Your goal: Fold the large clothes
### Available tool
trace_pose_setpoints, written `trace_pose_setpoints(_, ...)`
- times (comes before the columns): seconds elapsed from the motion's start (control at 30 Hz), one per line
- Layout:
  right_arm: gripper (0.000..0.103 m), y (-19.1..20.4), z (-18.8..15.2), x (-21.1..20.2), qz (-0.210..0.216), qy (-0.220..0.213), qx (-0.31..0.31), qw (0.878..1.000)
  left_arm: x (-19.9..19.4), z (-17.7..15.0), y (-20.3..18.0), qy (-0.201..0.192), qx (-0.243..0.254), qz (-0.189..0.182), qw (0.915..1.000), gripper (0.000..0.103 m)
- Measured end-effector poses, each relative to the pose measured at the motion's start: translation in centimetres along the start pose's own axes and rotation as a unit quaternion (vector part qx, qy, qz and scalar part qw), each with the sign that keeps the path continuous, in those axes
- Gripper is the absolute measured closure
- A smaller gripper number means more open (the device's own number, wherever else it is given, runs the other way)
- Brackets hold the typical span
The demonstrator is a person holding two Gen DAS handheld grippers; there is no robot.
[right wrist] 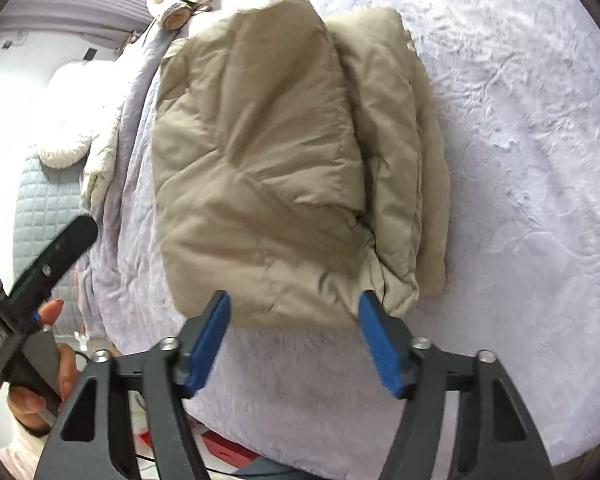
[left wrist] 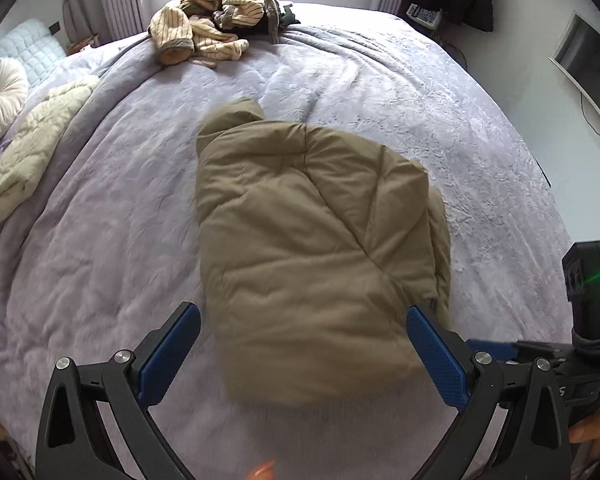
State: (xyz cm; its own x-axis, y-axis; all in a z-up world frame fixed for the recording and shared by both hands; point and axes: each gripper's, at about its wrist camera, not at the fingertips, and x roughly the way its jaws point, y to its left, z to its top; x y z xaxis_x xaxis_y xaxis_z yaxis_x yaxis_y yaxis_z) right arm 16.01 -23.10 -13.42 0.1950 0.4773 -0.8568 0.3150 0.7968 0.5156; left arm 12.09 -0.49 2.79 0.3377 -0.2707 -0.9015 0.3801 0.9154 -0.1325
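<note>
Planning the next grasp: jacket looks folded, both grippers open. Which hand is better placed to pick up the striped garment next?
Probably left. The left gripper looks straight up the bed to the striped garment. The right gripper sees it only at its frame edge, past the folded tan jacket.

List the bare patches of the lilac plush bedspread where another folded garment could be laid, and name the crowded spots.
Free: the wide stretch right of the folded tan padded jacket, and the lilac plush bedspread between it and the cream fleece garment. Crowded: the far edge, with the striped beige clothing heap.
</note>
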Motion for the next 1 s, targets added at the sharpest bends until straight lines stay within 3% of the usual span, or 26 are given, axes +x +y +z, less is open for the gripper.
trace_pose_setpoints(0.2, 0.017, 2.8, -1.8, -2.9, -0.034, -0.024, -0.026, 0.999, -4.2, -1.2, 0.8, -0.041, -0.025, 0.050, 0.9976, 0.000)
trace_pose_setpoints(0.33, 0.000, 4.7, -2.5, -5.5, -0.084, -0.064, -0.048, 0.993, -6.1, -1.7, 1.6, -0.055, -0.038, 0.076, 0.9948, 0.000)
trace_pose_setpoints(0.53, 0.000, 6.7, -3.0, -9.7, -0.139, -0.141, -0.057, 0.978, -7.8, -2.7, 2.5, -0.047, -0.058, 0.073, 0.9946, 0.000)
trace_pose_setpoints(0.67, 0.000, 8.5, -3.0, -12.2, -0.167, -0.177, -0.062, 0.968, -9.1, -2.9, 2.6, -0.055, -0.058, 0.091, 0.9927, 0.000)
trace_pose_setpoints(1.0, 0.000, 13.1, -3.9, -15.0, -0.221, -0.225, -0.111, 0.943, -11.8, -2.9, 2.7, -0.071, -0.076, 0.113, 0.9881, 0.000)
